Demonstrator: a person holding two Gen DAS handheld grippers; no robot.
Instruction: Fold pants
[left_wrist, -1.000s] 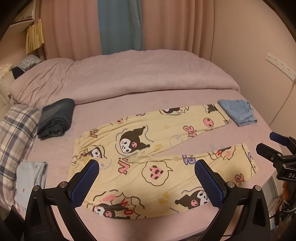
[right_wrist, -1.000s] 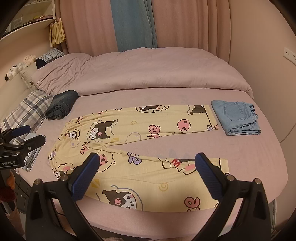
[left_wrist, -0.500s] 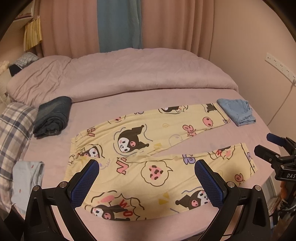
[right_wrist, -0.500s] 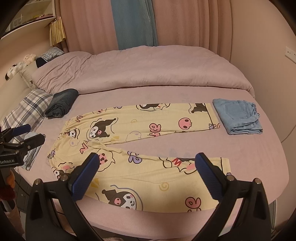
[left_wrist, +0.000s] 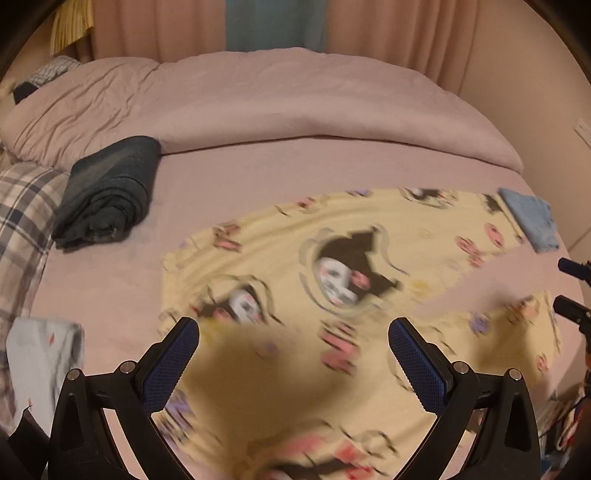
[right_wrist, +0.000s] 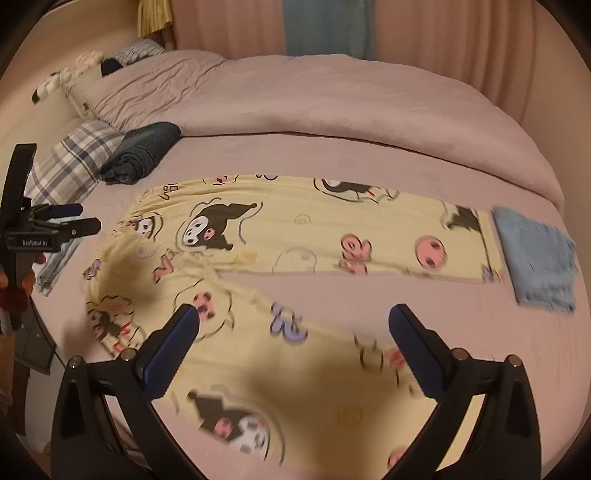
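Yellow cartoon-print pants (right_wrist: 295, 236) flat on the bed (right_wrist: 332, 155), left claw (left_wrist: 293, 354) spread above the waist end, right claw (right_wrist: 293, 339) spread above the near leg, both gripping nothing

pants (right_wrist: 295, 240) on bed (right_wrist: 332, 155), folded jeans (right_wrist: 535, 262) right of them

Yellow cartoon-print pants (right_wrist: 295, 236), pink bedsheet (right_wrist: 332, 155), plaid pillow (right_wrist: 70, 162)

The pants (right_wrist: 295, 236) are soft matt printed cloth on a matt bedsheet (right_wrist: 332, 155); gripper pads (right_wrist: 168, 354) look textured.
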